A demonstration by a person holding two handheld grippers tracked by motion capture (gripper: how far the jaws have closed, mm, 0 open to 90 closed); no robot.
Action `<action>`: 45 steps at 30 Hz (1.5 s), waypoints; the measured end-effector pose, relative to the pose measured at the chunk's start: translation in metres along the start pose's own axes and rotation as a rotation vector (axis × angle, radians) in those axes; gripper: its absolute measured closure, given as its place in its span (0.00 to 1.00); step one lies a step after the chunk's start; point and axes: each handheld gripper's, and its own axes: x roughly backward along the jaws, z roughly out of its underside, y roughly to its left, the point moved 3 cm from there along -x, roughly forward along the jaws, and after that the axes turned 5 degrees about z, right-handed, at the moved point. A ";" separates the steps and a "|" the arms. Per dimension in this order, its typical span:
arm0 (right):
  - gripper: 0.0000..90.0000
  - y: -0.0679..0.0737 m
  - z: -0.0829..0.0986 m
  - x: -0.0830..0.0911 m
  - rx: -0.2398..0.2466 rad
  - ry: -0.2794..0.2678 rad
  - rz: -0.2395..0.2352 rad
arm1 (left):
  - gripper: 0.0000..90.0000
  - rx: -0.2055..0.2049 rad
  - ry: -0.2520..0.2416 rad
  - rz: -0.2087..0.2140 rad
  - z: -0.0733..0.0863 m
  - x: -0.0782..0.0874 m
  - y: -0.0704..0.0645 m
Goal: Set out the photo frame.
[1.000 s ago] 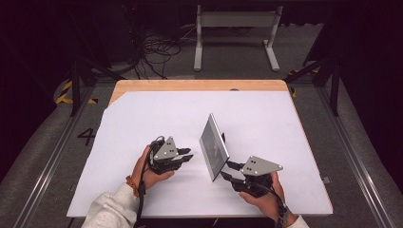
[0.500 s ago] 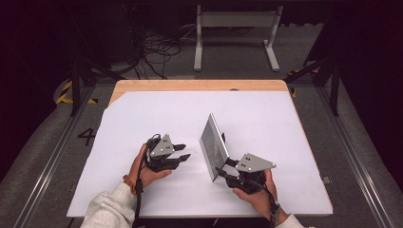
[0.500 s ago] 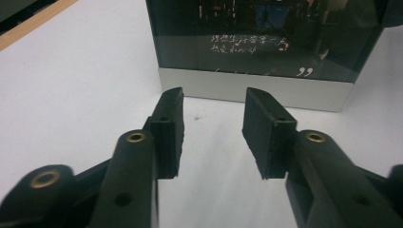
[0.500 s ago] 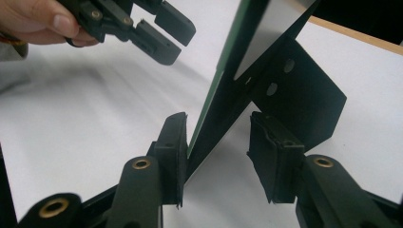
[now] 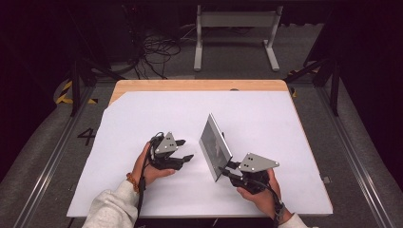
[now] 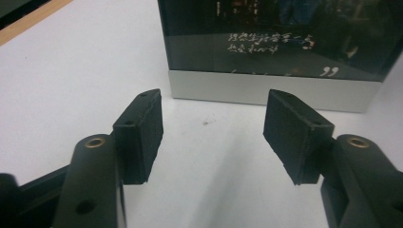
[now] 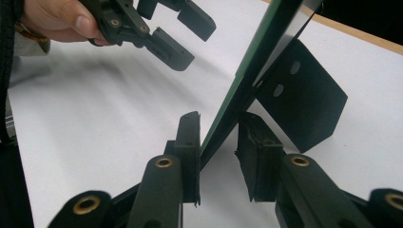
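A dark room with cables on the floor and a grey metal stand at twelve o'clock lies behind the surface, a wooden top covered by a white sheet. Near the middle of that sheet a picture frame stands upright on its lower edge, its glass face turned toward nine o'clock.

The right claw sits at the frame's five o'clock corner. In the right gripper view its two jaws stand one on each side of the frame's thin edge, the left pad against the front and the right pad by the back; the gap is narrow, and the grip looks closed on the frame, though contact on the right pad is hard to confirm. The frame's black prop leg shows behind, at one o'clock from the jaws.

The left claw rests low over the sheet at nine o'clock from the frame, near it but apart, and points at its face. Its jaws stand wide and hold nothing. In the left gripper view the frame is at twelve o'clock ahead of the claw, its silver lower border on the sheet and white script on the dark glass.
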 end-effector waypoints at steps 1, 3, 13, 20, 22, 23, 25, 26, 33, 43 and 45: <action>0.79 0.000 0.000 0.000 0.003 -0.001 -0.001 | 0.41 0.010 -0.008 0.006 -0.001 -0.002 0.001; 0.79 0.000 0.001 0.000 0.001 0.001 -0.003 | 0.39 0.019 -0.013 0.023 -0.004 -0.006 0.003; 0.82 -0.011 0.002 0.007 0.012 0.027 -0.025 | 0.31 0.022 0.004 0.074 -0.015 -0.024 0.002; 0.84 -0.022 0.006 0.015 0.006 0.033 -0.031 | 0.29 0.026 0.003 0.091 -0.020 -0.032 0.001; 0.84 -0.022 0.006 0.016 0.008 0.034 -0.034 | 0.29 0.025 0.004 0.094 -0.020 -0.034 0.002; 0.84 -0.022 0.006 0.017 0.009 0.037 -0.035 | 0.29 0.028 0.002 0.096 -0.021 -0.035 0.002; 0.85 -0.023 0.006 0.017 0.009 0.038 -0.037 | 0.28 0.032 0.001 0.100 -0.023 -0.038 0.002; 0.85 -0.023 0.006 0.017 0.006 0.037 -0.040 | 0.28 0.032 0.001 0.100 -0.023 -0.038 0.002; 0.85 -0.024 0.006 0.017 0.008 0.034 -0.047 | 0.26 0.056 -0.006 0.116 -0.026 -0.047 0.008; 0.85 -0.026 0.006 0.018 0.005 0.041 -0.062 | 0.22 0.050 0.007 0.169 -0.027 -0.058 0.010; 0.85 -0.027 0.006 0.018 0.003 0.040 -0.063 | 0.21 0.043 0.009 0.174 -0.028 -0.060 0.009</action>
